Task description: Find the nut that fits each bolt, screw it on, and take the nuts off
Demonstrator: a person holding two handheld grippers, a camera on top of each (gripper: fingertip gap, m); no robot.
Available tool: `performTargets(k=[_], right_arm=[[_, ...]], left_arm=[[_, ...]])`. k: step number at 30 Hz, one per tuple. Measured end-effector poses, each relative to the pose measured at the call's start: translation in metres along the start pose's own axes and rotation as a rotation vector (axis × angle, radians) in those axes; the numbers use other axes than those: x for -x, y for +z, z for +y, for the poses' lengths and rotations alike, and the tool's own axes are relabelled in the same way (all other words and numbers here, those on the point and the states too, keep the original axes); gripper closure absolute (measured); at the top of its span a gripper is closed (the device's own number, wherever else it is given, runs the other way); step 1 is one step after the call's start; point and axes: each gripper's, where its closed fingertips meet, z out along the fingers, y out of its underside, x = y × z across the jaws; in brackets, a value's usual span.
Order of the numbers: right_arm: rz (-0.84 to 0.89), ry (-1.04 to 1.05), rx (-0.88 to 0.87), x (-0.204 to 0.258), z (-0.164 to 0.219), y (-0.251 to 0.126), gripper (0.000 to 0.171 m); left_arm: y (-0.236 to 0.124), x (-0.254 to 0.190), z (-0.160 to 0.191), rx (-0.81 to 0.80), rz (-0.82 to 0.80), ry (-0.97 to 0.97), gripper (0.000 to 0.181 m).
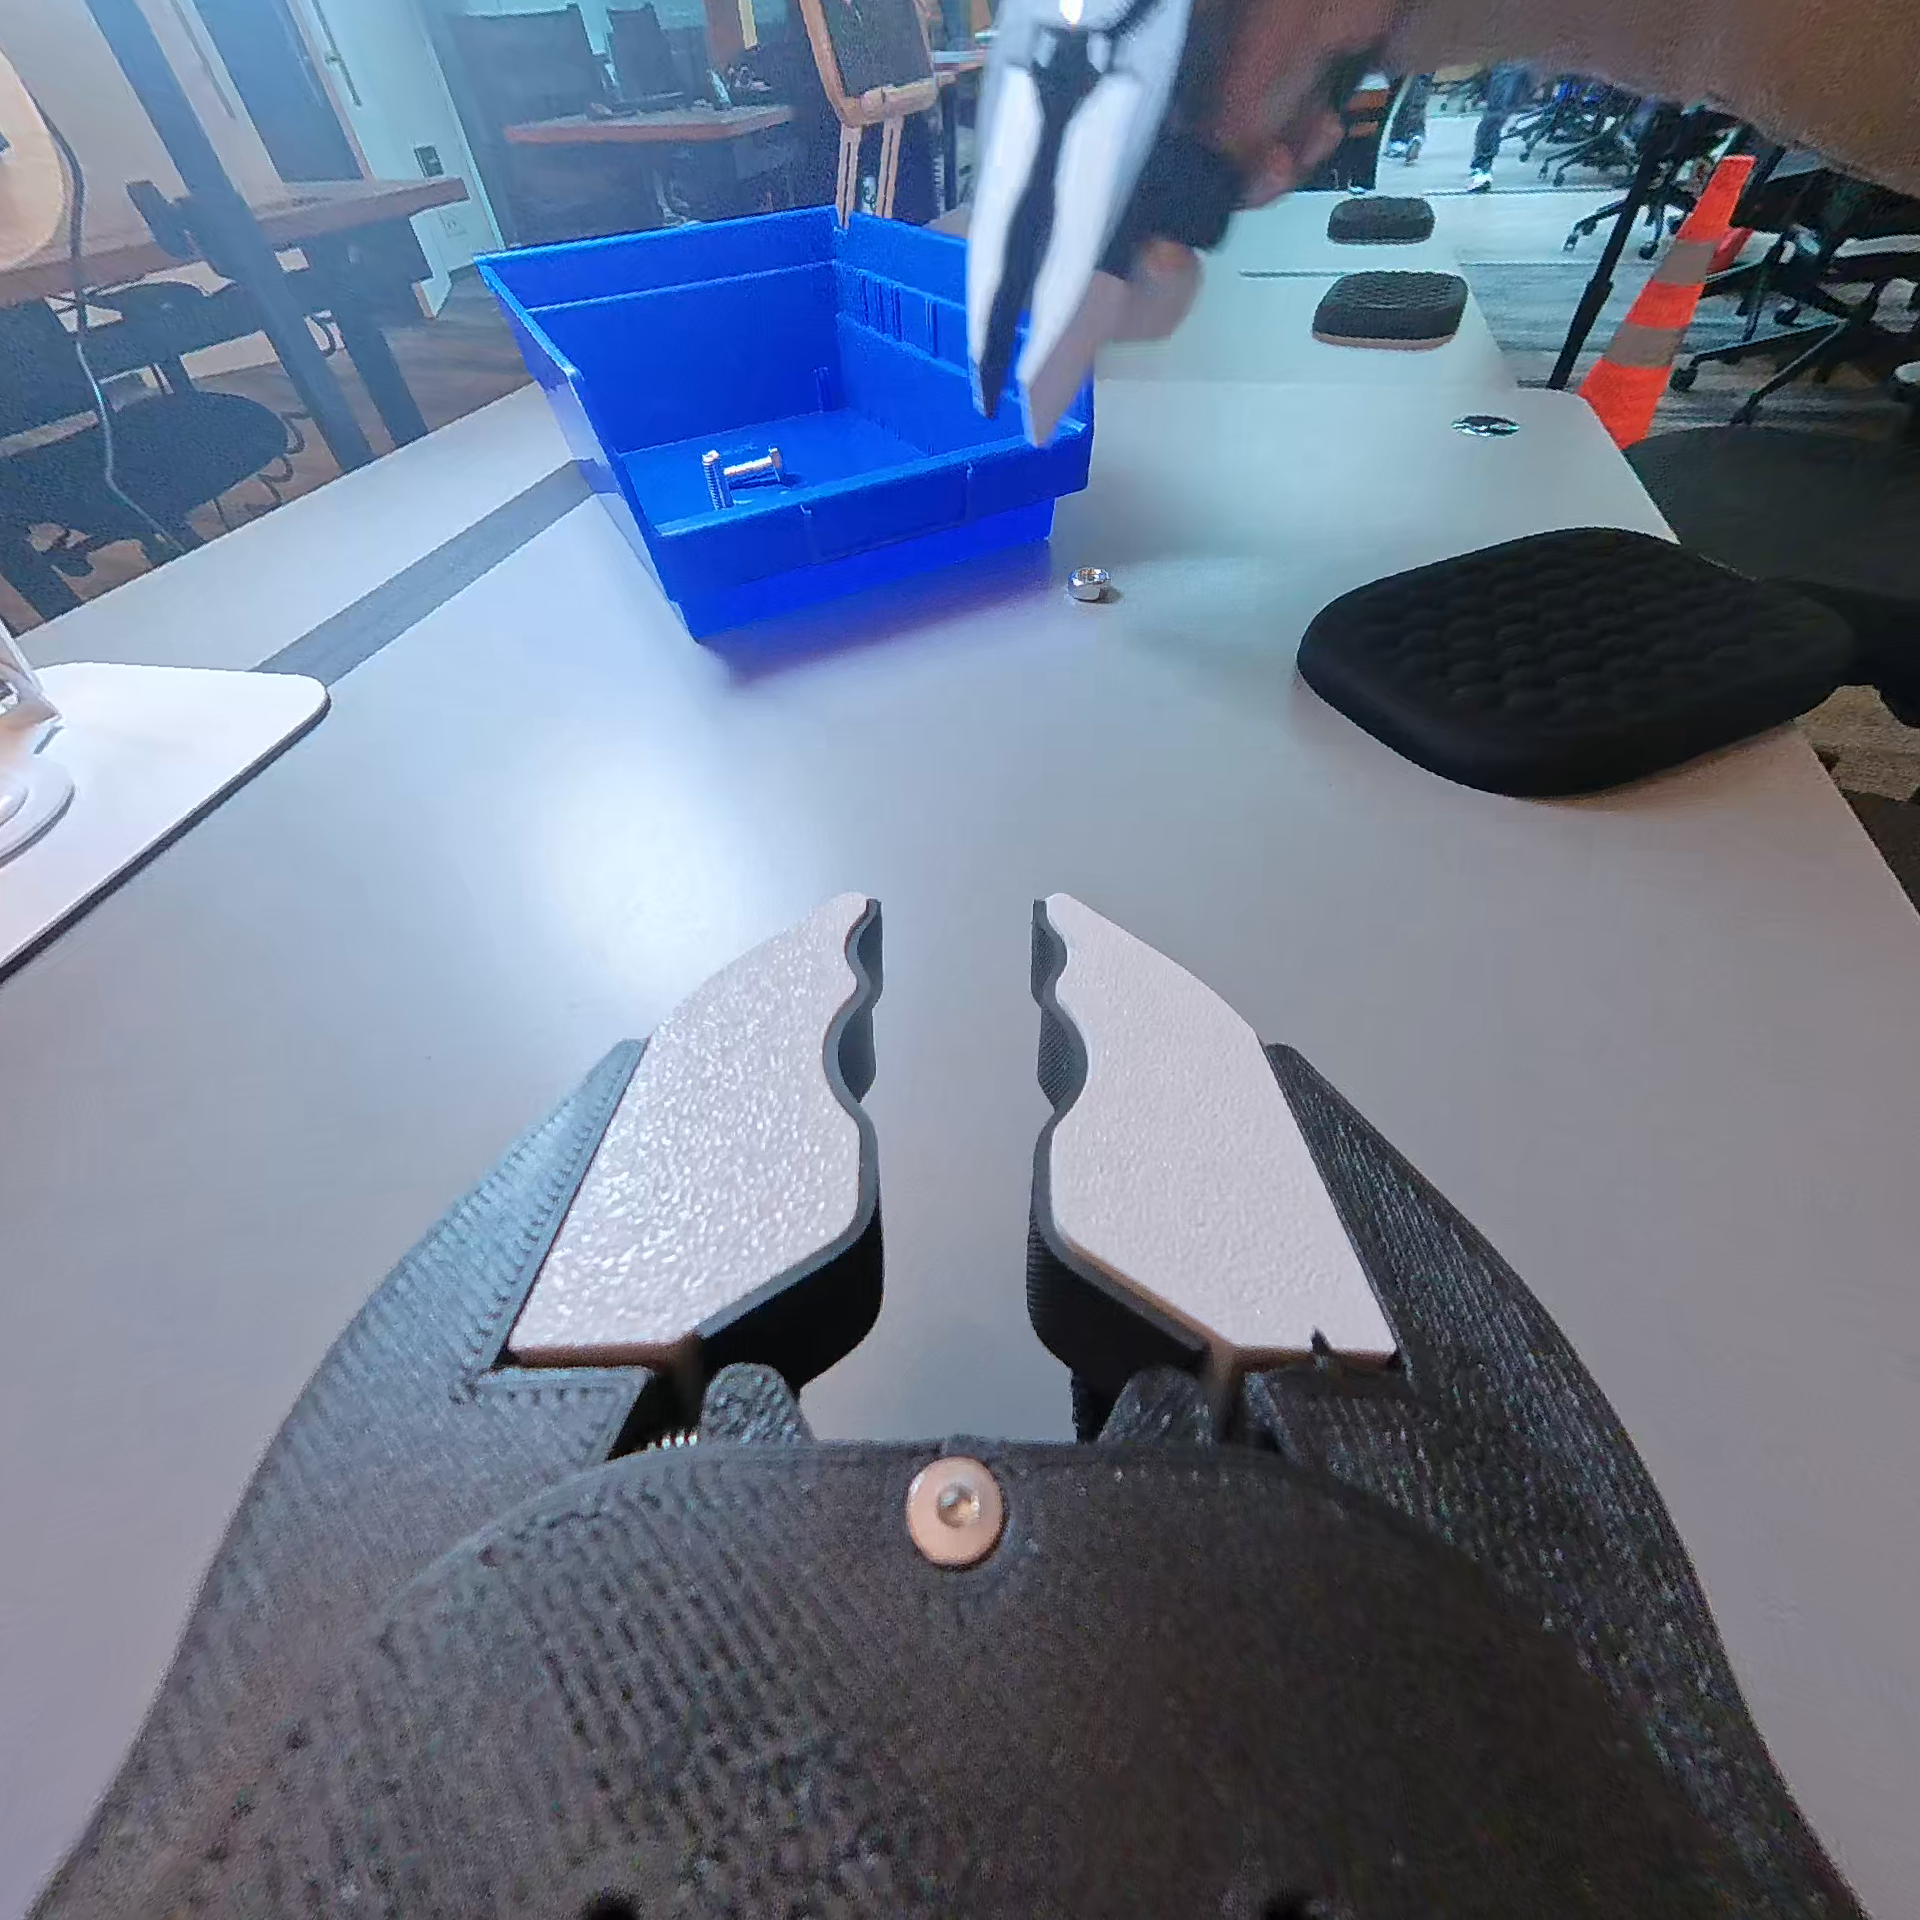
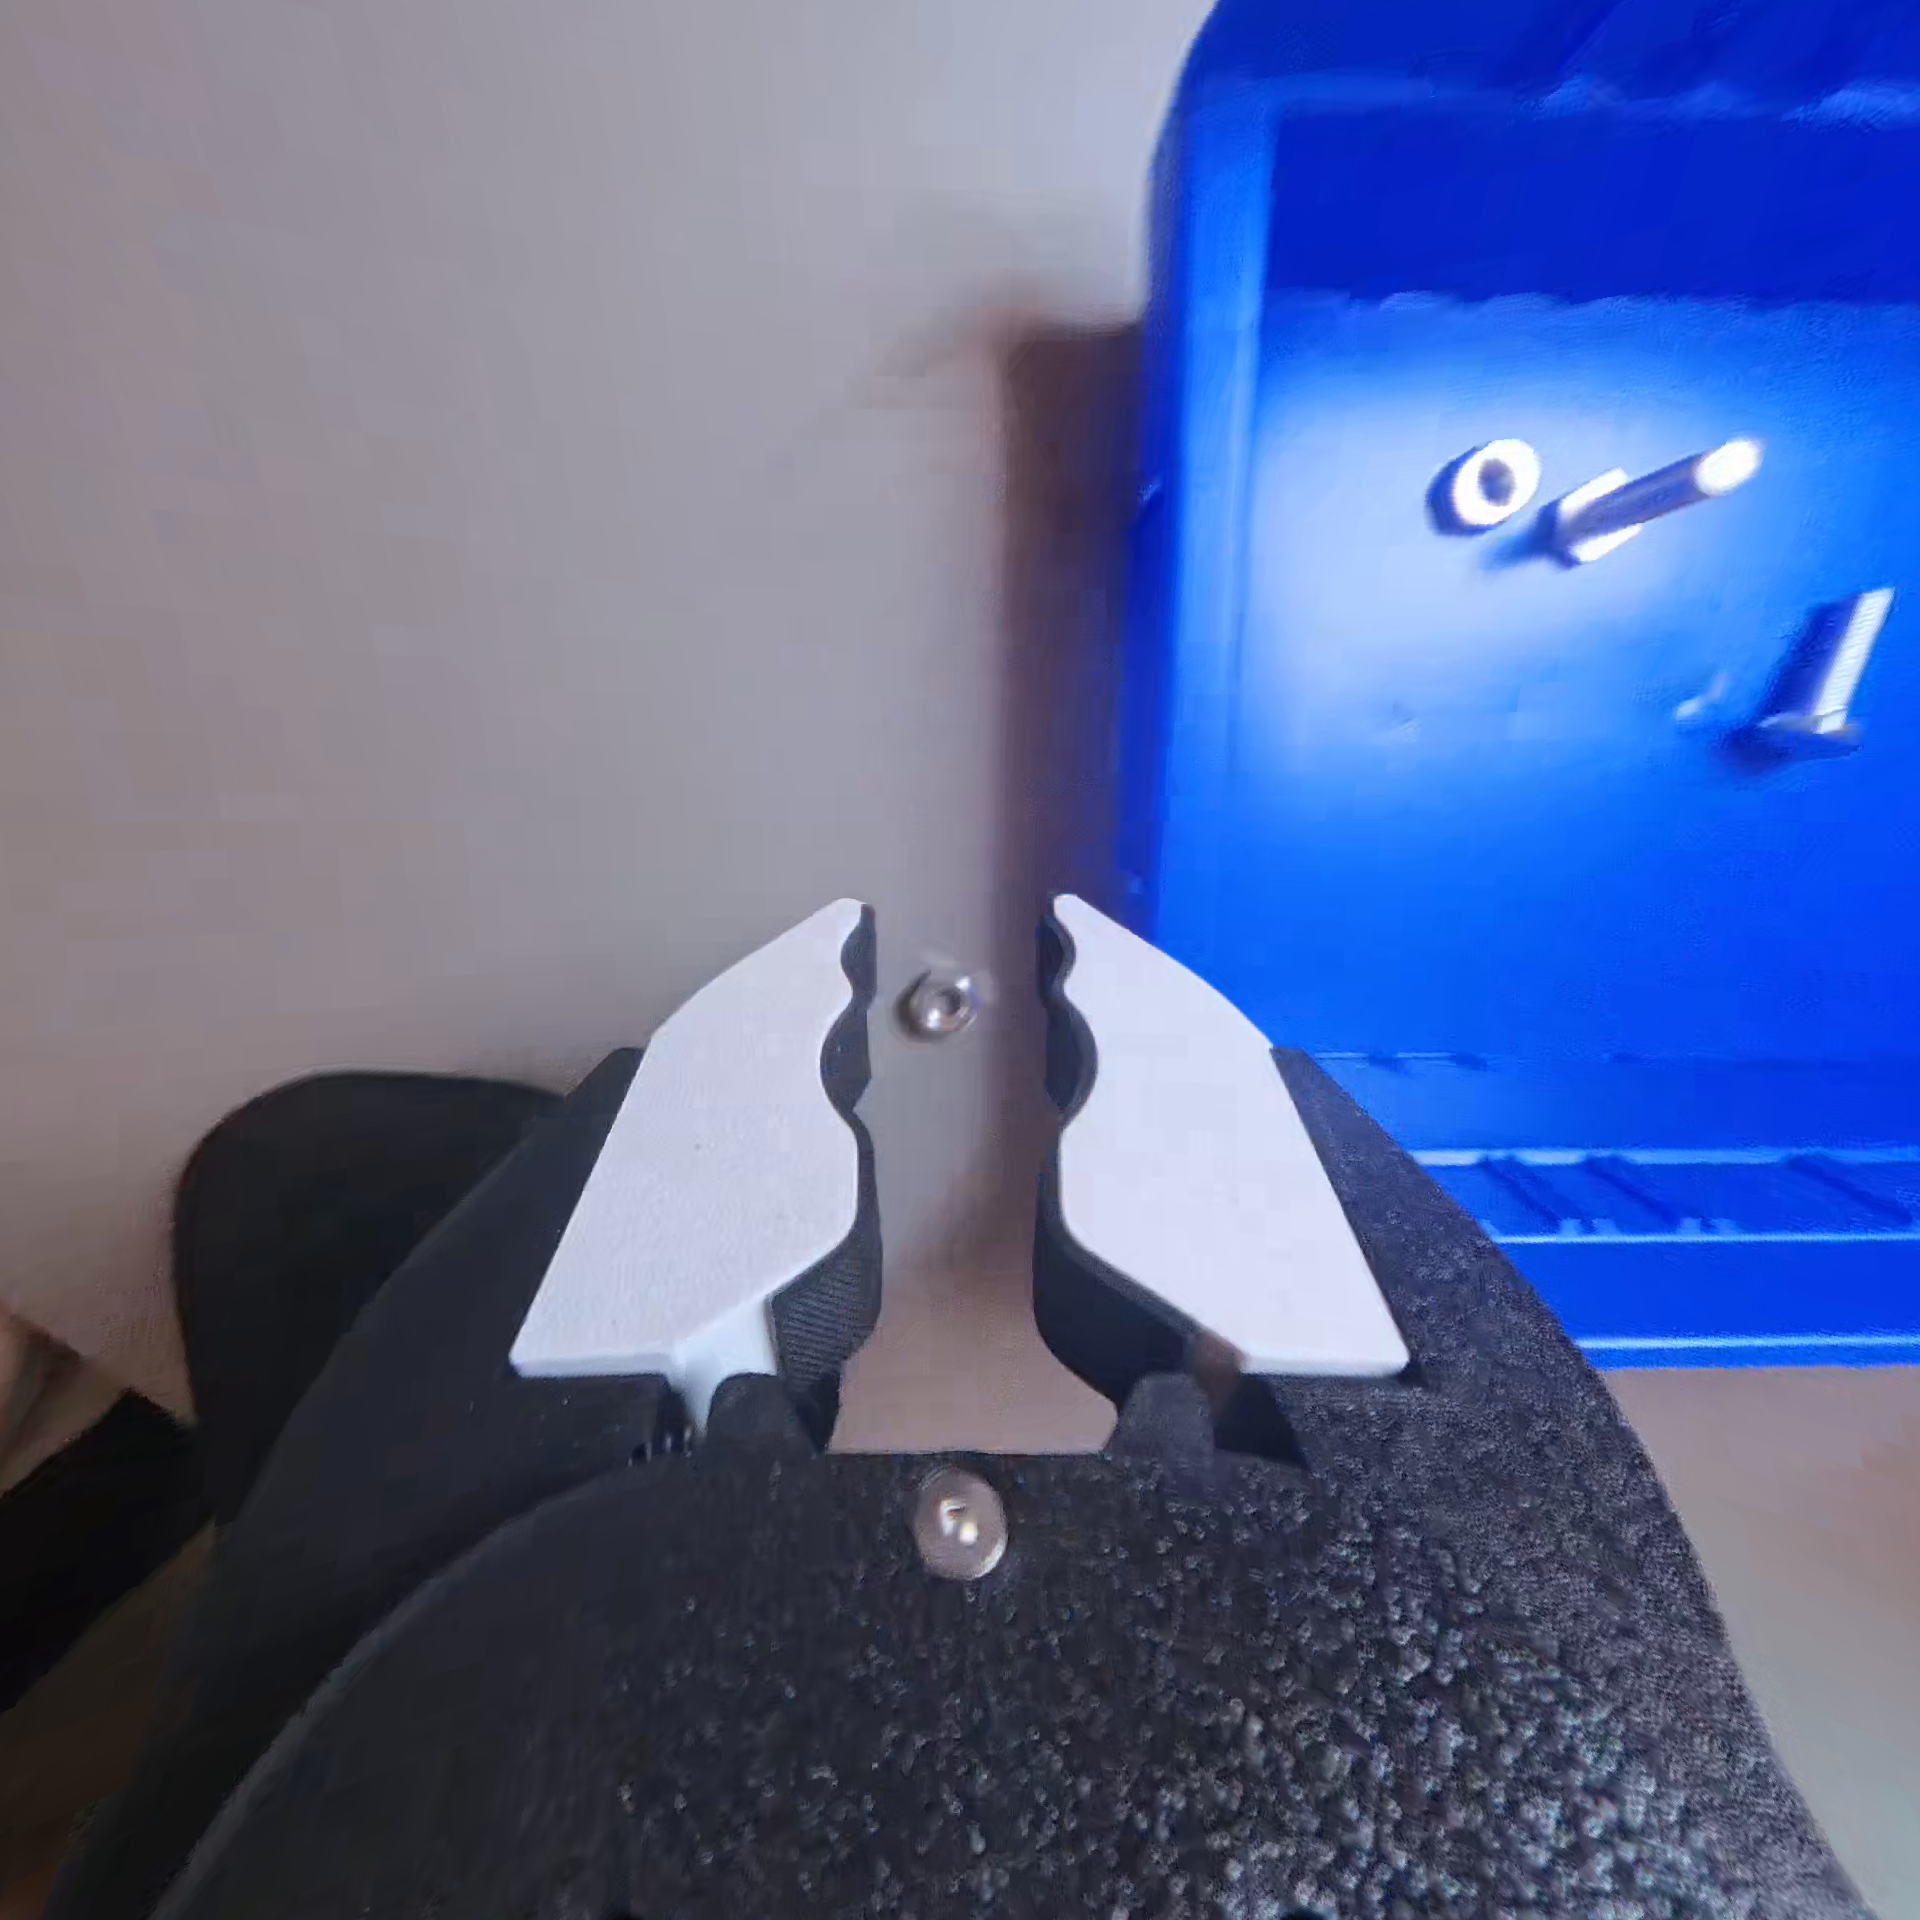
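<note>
1. Nearest the lens in the left wrist view, the left gripper [image 1: 956, 920] hangs low over the grey table [image 1: 623, 831], its two white fingers parted with bare tabletop showing between them and nothing in its grasp.
2. Over that same table, the right gripper [image 2: 956, 920] points downward beside the blue bin [image 2: 1195, 727]; its jaws are also apart and empty (from the left wrist view it shows blurred at [image 1: 1023, 384], hanging in front of the bin's right front corner).
3. Near the far middle of the table stands the blue bin [image 1: 852, 540], with a black cushioned pad [image 1: 1569, 655] lying to its right at the table's edge.
4. Inside the bin lie two bolts, one [image 2: 1652, 499] near its middle and another [image 2: 1818, 675] just beside it.
5. A loose nut in the bin [image 2: 1481, 488] rests close by the first bolt's head.
6. Smallest of all, a nut on the table [image 2: 935, 1003] sits outside the bin, just beside its front corner [image 1: 1088, 584], seen between the right gripper's fingertips but untouched by them.
</note>
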Motion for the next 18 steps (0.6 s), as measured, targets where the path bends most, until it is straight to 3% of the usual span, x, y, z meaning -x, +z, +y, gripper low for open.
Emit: performTargets(k=[5,13,16,18], right_arm=[[0.035,0.0,0.122,0.007,0.056,0.037,0.142],[0.001,0.062,0.065,0.01,0.054,0.048,0.152],[0.003,0.041,-0.057,0.009,0.016,0.02,0.152],[0.115,0.04,-0.172,-0.025,-0.023,-0.011,0.152]], left_arm=[[0.0,-0.001,0.0,0.002,0.0,0.0,0.154],[-0.001,0.0,-0.001,-0.003,-0.002,-0.01,0.154],[-0.001,0.0,0.0,-0.002,0.003,-0.015,0.154],[0.0,-0.001,0.001,0.0,0.01,-0.019,0.154]])
